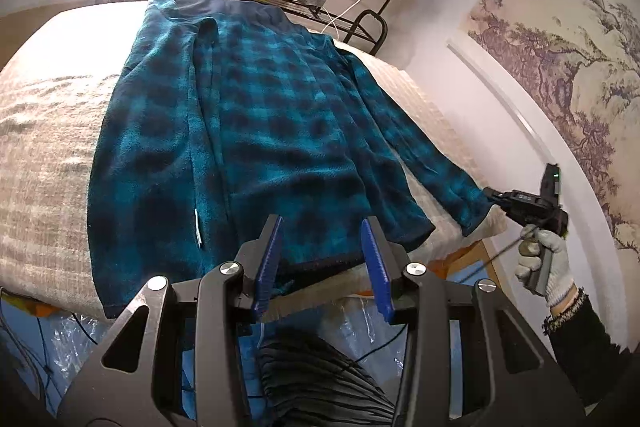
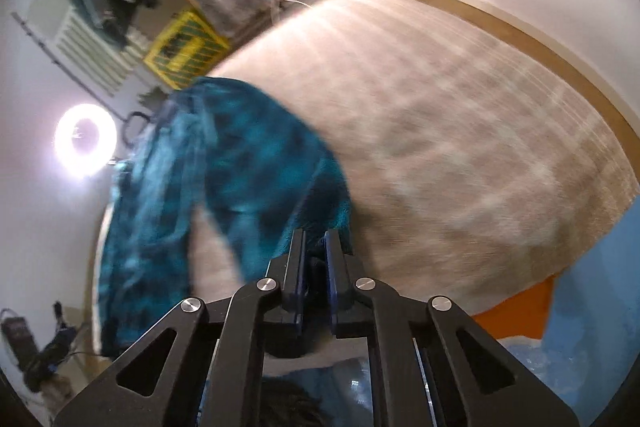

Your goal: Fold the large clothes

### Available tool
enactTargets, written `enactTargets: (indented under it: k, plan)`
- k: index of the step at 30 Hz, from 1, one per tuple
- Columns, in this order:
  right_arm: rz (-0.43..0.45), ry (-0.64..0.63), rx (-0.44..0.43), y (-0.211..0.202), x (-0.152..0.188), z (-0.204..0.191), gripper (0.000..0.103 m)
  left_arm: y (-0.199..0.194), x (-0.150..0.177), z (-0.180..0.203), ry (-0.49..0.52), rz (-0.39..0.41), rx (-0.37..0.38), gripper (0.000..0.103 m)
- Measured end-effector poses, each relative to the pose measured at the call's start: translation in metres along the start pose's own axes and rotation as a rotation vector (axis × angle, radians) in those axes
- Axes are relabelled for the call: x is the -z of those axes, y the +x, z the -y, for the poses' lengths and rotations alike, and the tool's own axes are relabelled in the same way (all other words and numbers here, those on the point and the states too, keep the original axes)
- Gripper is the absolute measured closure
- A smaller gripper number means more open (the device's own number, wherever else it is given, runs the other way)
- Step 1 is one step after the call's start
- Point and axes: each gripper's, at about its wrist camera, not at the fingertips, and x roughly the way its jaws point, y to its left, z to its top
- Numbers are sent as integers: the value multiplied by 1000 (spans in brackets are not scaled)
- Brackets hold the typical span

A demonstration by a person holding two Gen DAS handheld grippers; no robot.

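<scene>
Fleece plaid top [image 1: 256, 131] sprawls across the bed [image 1: 44, 131], centre frame, thick, soft, floppy, sure to sag. Right tool [image 2: 314, 247] is clamped on the sleeve cuff [image 1: 476, 207] at right, a good handle; left tool [image 1: 320, 239] hovers parted over the hem [image 1: 320, 261].

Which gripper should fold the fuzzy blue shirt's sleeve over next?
The right gripper. It is already shut on the cuff of the sleeve at the bed's edge. The left gripper is open, hovering over the shirt's hem, holding nothing, so it would probably need to reach across.
</scene>
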Motion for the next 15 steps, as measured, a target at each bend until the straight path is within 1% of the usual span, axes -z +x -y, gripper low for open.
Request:
enactTargets:
  k: [2,5,7,8,10,12,15]
  plan:
    - [13,-35,-64,-7,2,-28,97,0,-1,-1,-6,4,5,62]
    - [21,-133,-153,-14,9,-79,97,1,-4,-2,-16,12,16,62]
    - [11,-203,-218,-15,18,-112,97,1,-5,-3,-28,17,25,62]
    - [-5,-234,-265,-13,24,-130,97,2,-6,-5,-36,19,29,62]
    - [-61,-287,-338,-3,40,-160,97,3,-7,-7,-48,21,34,62]
    - [-120,-346,-377,12,56,-182,97,5,-8,-10,-64,23,40,62]
    - [-245,-437,-386,47,89,-204,96,10,-9,-13,-89,19,50,62]
